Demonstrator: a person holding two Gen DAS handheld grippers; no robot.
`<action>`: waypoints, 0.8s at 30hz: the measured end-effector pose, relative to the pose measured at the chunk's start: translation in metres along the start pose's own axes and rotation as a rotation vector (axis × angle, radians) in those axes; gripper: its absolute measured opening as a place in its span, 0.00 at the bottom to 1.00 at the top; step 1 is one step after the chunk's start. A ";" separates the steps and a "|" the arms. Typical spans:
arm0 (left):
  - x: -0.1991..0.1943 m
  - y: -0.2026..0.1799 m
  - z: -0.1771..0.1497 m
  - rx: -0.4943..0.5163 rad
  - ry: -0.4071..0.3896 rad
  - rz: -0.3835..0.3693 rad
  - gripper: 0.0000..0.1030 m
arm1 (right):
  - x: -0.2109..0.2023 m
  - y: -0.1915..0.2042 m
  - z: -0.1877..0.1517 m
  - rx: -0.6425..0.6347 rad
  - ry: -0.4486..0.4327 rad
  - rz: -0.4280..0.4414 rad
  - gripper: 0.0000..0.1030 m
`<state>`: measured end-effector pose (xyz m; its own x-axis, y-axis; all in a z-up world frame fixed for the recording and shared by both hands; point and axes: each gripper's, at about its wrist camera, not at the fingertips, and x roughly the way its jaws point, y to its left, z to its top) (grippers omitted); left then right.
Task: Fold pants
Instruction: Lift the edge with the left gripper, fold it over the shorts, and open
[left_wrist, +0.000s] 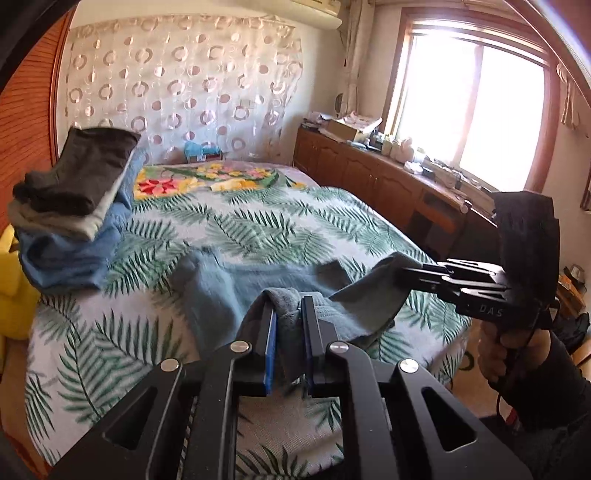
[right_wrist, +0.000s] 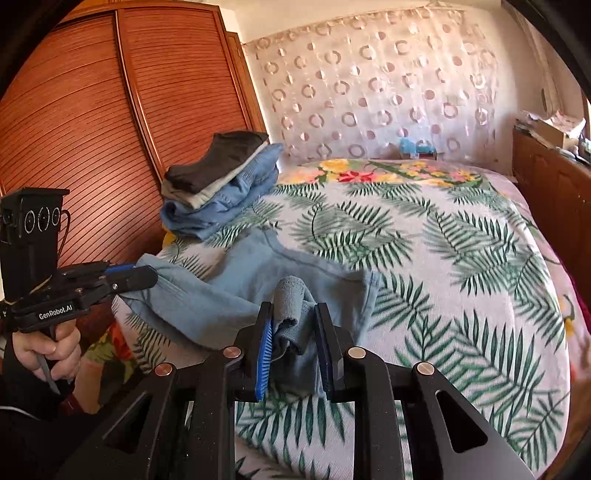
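Observation:
Grey-blue pants lie on the leaf-print bedspread, their near end lifted off the bed. My left gripper is shut on a bunched edge of the pants. My right gripper is shut on another bunched edge of the same pants. In the left wrist view the right gripper comes in from the right, pinching the cloth. In the right wrist view the left gripper comes in from the left, holding the cloth.
A stack of folded clothes, dark, grey and blue, sits at the bed's left side. A wooden wardrobe stands left. A cluttered low cabinet runs under the window. A yellow object is at the left edge.

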<state>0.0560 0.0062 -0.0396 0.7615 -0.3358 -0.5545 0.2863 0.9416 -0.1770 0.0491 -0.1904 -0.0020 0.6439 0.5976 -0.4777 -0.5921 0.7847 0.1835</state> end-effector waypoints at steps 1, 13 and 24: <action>0.000 0.001 0.003 0.001 -0.006 0.002 0.12 | 0.001 0.000 0.004 -0.002 -0.007 -0.002 0.22; 0.040 0.024 0.001 -0.022 0.069 0.043 0.12 | 0.043 -0.005 0.014 -0.035 0.020 -0.039 0.22; 0.062 0.041 -0.008 -0.043 0.121 0.090 0.18 | 0.083 -0.012 0.017 -0.004 0.085 -0.038 0.22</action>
<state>0.1103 0.0238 -0.0873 0.7067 -0.2470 -0.6629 0.1928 0.9688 -0.1555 0.1174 -0.1476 -0.0292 0.6226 0.5512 -0.5555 -0.5701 0.8057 0.1605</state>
